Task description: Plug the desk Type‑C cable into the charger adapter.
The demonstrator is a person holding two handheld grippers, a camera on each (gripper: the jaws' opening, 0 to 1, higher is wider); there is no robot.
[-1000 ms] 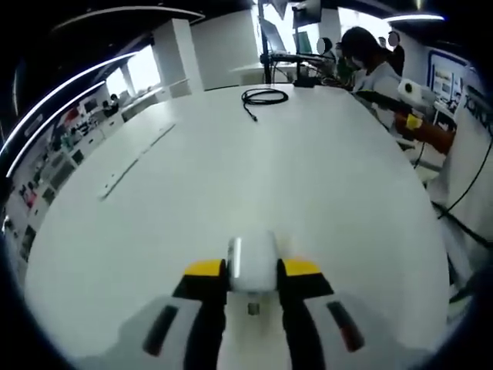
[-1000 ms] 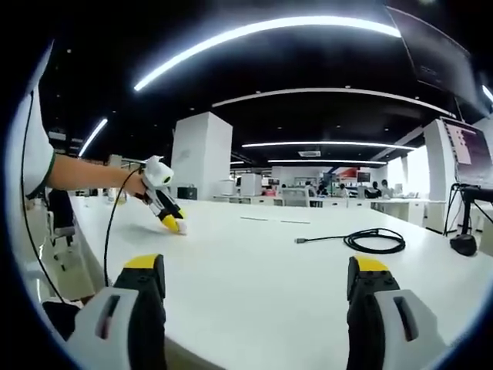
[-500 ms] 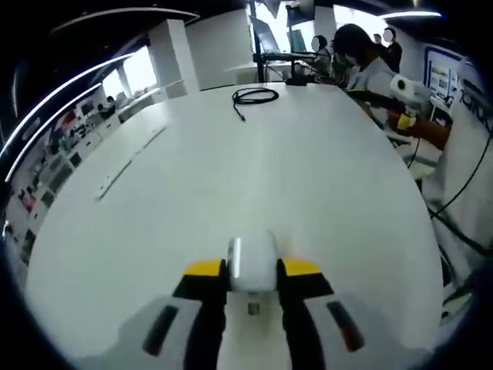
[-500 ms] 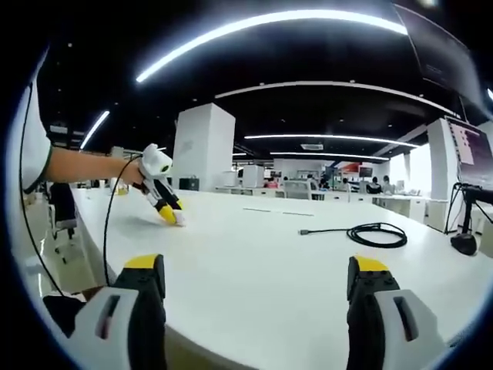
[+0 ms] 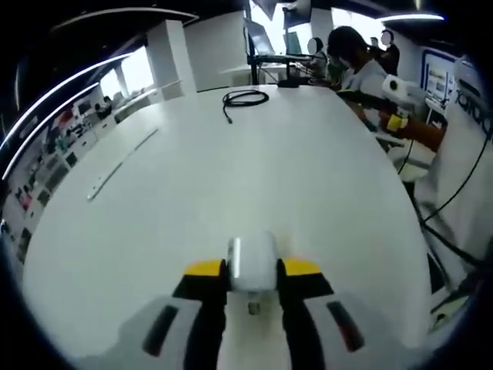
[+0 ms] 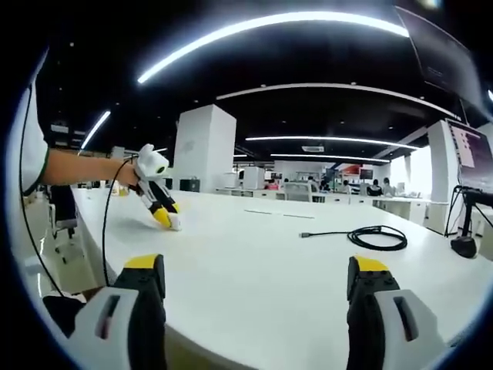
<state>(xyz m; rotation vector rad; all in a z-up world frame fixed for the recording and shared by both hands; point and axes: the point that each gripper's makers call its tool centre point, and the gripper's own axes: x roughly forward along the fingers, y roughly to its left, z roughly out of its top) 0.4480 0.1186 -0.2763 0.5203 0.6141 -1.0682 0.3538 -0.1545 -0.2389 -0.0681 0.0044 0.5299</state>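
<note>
Progress stands at an early stage, judged from both views. Left gripper (image 5: 253, 270) has its yellow-tipped jaws clamped on the white charger adapter (image 5: 252, 262), which sits squarely between them at or just above the white desk (image 5: 254, 169); whether the adapter rests on the desk or is held a little clear of it cannot be told. In the right gripper view the same left gripper (image 6: 163, 216) appears at the far left, held by a person's hand (image 6: 132, 170), tip down at the desk (image 6: 254, 262) surface. Landmark for all positions below is the Type-C cable (image 5: 243, 99). It lies coiled in a loose black loop on the desk, well apart from the adapter, towards the far edge in the left gripper view, with its free plug end trailing out of the coil on the adapter's side. In the right gripper view the cable (image 6: 376, 238) lies ahead and to the right, its plug end pointing towards the left gripper. Right gripper (image 6: 258, 285) has its jaws wide apart with nothing between them, and is well short of the cable. Beyond the cable stands a dark stand base (image 6: 465, 245). Done: the adapter is secured. Outstanding: the cable is untouched and unplugged, so the right gripper has yet to reach it, grasp near the plug end, bring plug and adapter together and seat the connector. Which adapter face carries the port cannot be made out.
</note>
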